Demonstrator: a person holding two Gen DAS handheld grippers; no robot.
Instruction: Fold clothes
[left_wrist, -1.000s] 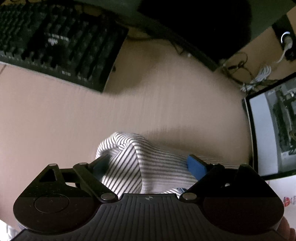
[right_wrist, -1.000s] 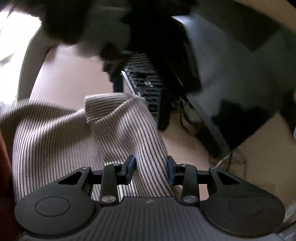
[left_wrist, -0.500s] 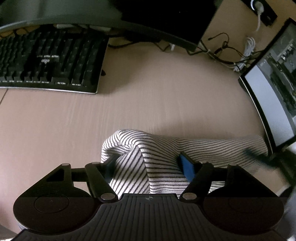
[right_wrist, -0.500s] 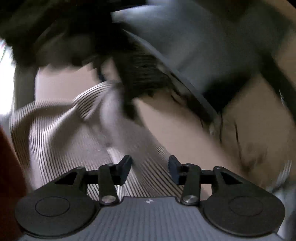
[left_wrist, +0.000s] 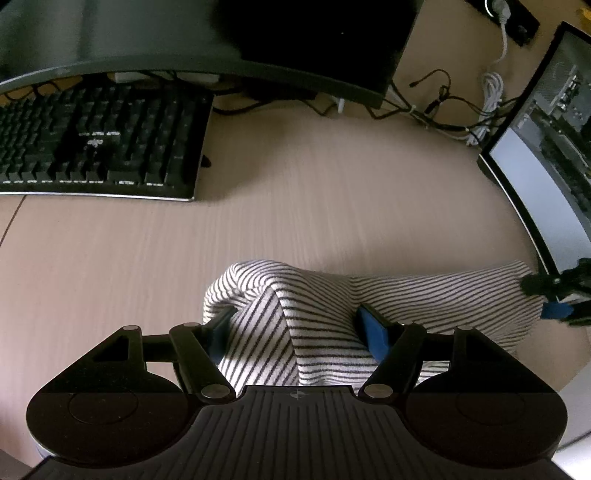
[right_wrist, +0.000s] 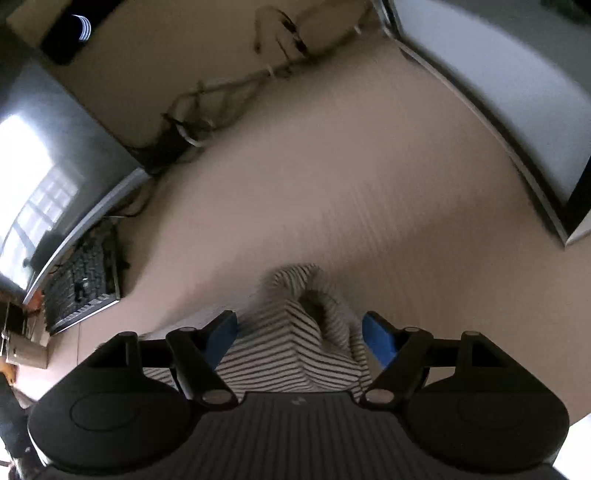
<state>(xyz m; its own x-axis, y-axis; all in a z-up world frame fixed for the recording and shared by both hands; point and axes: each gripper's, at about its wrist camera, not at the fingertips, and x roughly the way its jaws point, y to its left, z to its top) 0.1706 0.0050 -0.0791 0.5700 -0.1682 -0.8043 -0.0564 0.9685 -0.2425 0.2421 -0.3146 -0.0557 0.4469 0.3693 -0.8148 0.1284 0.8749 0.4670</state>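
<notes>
Striped garment (left_wrist: 332, 314) lies bunched in a long roll on the counter (left_wrist: 295, 221), between keyboard (left_wrist: 96, 147) and monitor (left_wrist: 546, 184). Left tongs (left_wrist: 295, 328) and right tongs (right_wrist: 299, 332) both gape wide around its ends, holding nothing. One fold looks laid; smoothing and more folds probably remain.

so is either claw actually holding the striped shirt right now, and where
Neither seems to grip it. Both the left claw and the right claw are open, fingers straddling bunched folds of the striped shirt on the desk.

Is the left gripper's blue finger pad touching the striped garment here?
Touching. In the left wrist view the blue pad presses into the striped garment, fabric bulging around it.
</notes>
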